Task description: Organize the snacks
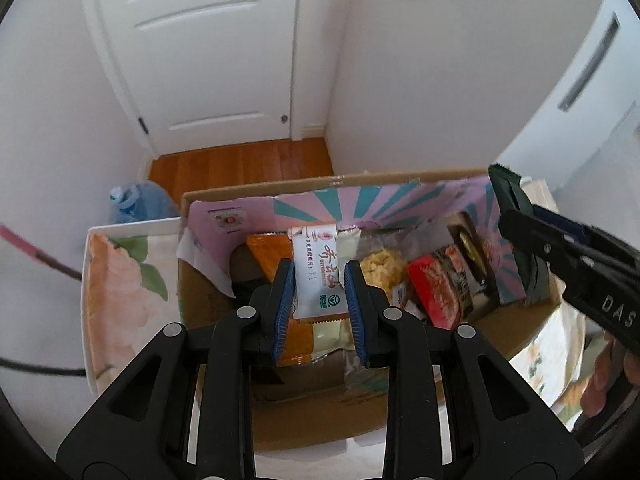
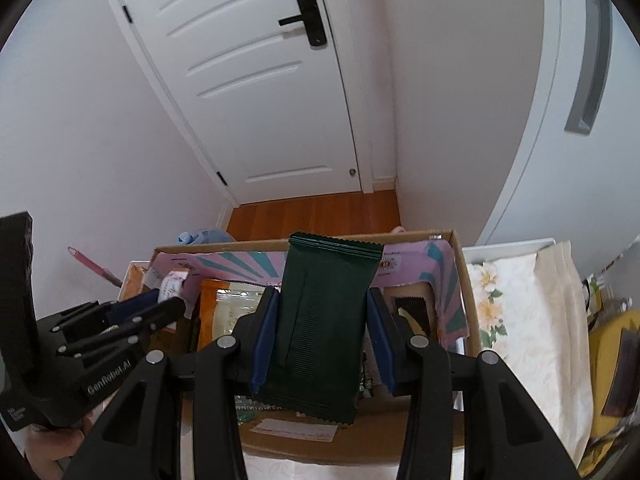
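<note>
An open cardboard box [image 1: 320, 181] with pink and teal lining holds several snack packets, among them an orange one [image 1: 268, 252] and a red one [image 1: 432, 292]. My left gripper [image 1: 319, 280] hangs over the box's left half, shut on a white snack packet [image 1: 316, 276] with red characters. From the right wrist view the left gripper [image 2: 160, 304] is at the left, with the white packet [image 2: 173, 282] at its tips. My right gripper [image 2: 322, 320] is shut on a dark green packet [image 2: 320, 320] above the box [image 2: 460, 264]; in the left view the right gripper [image 1: 532, 220] holds the green packet [image 1: 514, 200] at the box's right end.
The box rests on a table with a floral cloth [image 1: 120, 280]. A blue water bottle [image 1: 140, 200] stands on the wooden floor behind, below a white door [image 2: 260, 100]. To the right of the box lie a cream bag [image 2: 556, 300] and a yellow pack [image 2: 612, 360]. A hand [image 2: 52, 452] grips the left tool.
</note>
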Action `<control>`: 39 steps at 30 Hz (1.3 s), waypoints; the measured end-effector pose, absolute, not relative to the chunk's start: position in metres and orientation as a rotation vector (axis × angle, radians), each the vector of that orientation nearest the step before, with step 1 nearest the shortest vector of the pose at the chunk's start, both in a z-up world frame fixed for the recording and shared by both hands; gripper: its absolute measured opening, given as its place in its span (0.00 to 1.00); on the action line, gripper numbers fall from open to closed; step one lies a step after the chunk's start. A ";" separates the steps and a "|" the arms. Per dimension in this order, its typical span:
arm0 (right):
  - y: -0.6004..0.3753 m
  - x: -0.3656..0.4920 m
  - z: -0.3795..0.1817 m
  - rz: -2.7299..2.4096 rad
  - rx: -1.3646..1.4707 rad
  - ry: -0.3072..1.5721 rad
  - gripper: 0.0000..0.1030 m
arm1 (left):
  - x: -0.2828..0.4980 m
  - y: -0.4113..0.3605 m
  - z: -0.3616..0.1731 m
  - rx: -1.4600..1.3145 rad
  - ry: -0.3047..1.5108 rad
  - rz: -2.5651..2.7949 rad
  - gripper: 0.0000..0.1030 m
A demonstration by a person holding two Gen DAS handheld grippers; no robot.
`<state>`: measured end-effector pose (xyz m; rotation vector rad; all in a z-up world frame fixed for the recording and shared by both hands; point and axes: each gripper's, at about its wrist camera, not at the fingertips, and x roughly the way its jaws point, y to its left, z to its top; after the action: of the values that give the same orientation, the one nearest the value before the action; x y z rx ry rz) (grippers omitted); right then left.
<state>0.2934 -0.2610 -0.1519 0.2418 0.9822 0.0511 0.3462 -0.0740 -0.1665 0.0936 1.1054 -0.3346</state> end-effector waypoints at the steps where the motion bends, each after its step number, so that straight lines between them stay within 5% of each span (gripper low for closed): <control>1: -0.261 0.293 -0.154 0.041 0.249 0.986 0.39 | 0.346 -0.075 -0.169 0.113 1.111 -0.337 0.35; 2: -0.261 0.294 -0.156 0.036 0.254 0.990 0.39 | 0.348 -0.076 -0.171 0.132 1.117 -0.333 0.50; 3: -0.261 0.294 -0.157 0.030 0.261 0.992 0.39 | 0.347 -0.075 -0.173 0.150 1.117 -0.322 0.90; 4: -0.261 0.293 -0.159 0.023 0.267 0.996 0.39 | 0.346 -0.073 -0.173 0.153 1.103 -0.317 0.99; 33: -0.218 0.309 -0.180 0.278 0.296 1.168 0.39 | 0.278 -0.043 -0.155 0.164 1.049 -0.205 0.99; 34: -0.213 0.310 -0.179 0.287 0.280 1.169 0.42 | 0.276 -0.042 -0.156 0.161 1.052 -0.198 0.99; 38: -0.215 0.308 -0.176 0.325 0.303 1.144 0.97 | 0.269 -0.041 -0.158 0.149 1.056 -0.183 0.99; 39: -0.218 0.305 -0.174 0.326 0.316 1.130 0.99 | 0.267 -0.042 -0.158 0.147 1.054 -0.180 0.99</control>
<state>0.3054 -0.2183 -0.1743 0.3157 1.1297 0.3260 0.2667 -0.0420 -0.1576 0.1473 1.0538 -0.1804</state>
